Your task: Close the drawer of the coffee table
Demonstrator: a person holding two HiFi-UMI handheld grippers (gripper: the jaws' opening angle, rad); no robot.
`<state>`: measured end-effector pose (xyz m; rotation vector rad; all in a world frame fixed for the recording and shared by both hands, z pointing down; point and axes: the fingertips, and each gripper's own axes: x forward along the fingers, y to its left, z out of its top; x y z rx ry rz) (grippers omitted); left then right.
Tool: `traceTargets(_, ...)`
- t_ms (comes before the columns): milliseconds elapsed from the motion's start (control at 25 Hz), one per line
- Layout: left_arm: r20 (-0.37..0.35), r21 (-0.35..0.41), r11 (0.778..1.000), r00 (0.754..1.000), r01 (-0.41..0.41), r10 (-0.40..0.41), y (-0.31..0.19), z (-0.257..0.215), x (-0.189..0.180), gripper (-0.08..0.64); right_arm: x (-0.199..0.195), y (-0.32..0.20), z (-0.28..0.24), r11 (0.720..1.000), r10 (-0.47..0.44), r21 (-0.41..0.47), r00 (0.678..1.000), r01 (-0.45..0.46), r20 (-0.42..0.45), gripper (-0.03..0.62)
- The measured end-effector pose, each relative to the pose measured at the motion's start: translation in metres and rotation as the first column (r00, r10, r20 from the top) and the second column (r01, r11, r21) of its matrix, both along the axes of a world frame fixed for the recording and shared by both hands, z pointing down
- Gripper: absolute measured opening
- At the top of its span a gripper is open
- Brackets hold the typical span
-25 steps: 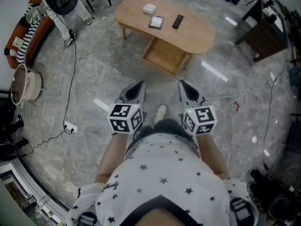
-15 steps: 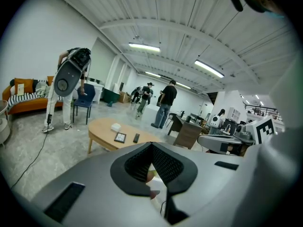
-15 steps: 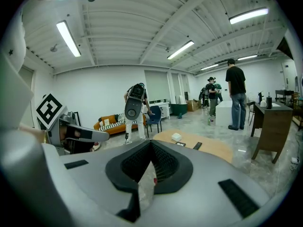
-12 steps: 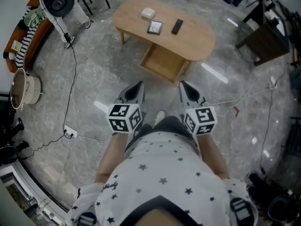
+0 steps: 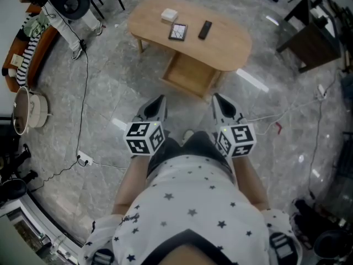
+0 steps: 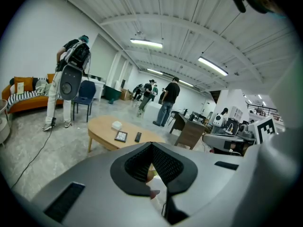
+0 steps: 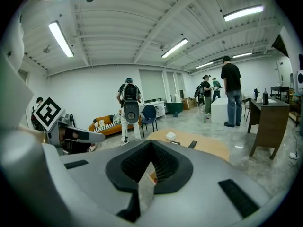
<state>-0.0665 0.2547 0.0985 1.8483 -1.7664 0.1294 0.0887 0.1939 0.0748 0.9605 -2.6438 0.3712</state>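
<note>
An oval wooden coffee table [image 5: 231,43] stands ahead of me on the grey floor, also visible in the left gripper view [image 6: 102,132] and the right gripper view [image 7: 215,150]. Its wooden drawer [image 5: 190,73] is pulled out toward me. My left gripper [image 5: 156,105] and right gripper [image 5: 220,105] are both shut and empty, held side by side in front of my body, well short of the drawer. A white box [image 5: 169,15], a dark framed tablet [image 5: 177,31] and a black remote [image 5: 204,29] lie on the tabletop.
A white cable [image 5: 85,81] runs over the floor at the left to a power strip [image 5: 83,159]. An orange sofa [image 5: 22,48] and a round bin [image 5: 26,110] sit far left. A dark desk [image 5: 311,43] stands at the upper right. People [image 6: 168,100] stand beyond the table.
Both grippers and I have moved forward toward the table; the table and its drawer now sit a little nearer in the head view. Both jaws stayed shut.
</note>
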Motion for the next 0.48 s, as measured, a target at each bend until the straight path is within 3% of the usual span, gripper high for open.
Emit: traceTargets(480, -0.044, -0.021, 1.000, 0.999, -0.017, 0.016, -0.024, 0.016, -0.009, 0.006, 0.019, -0.011, 0.019, 0.995, 0.086, -0.051, 0.996, -0.087, -0.016, 0.008)
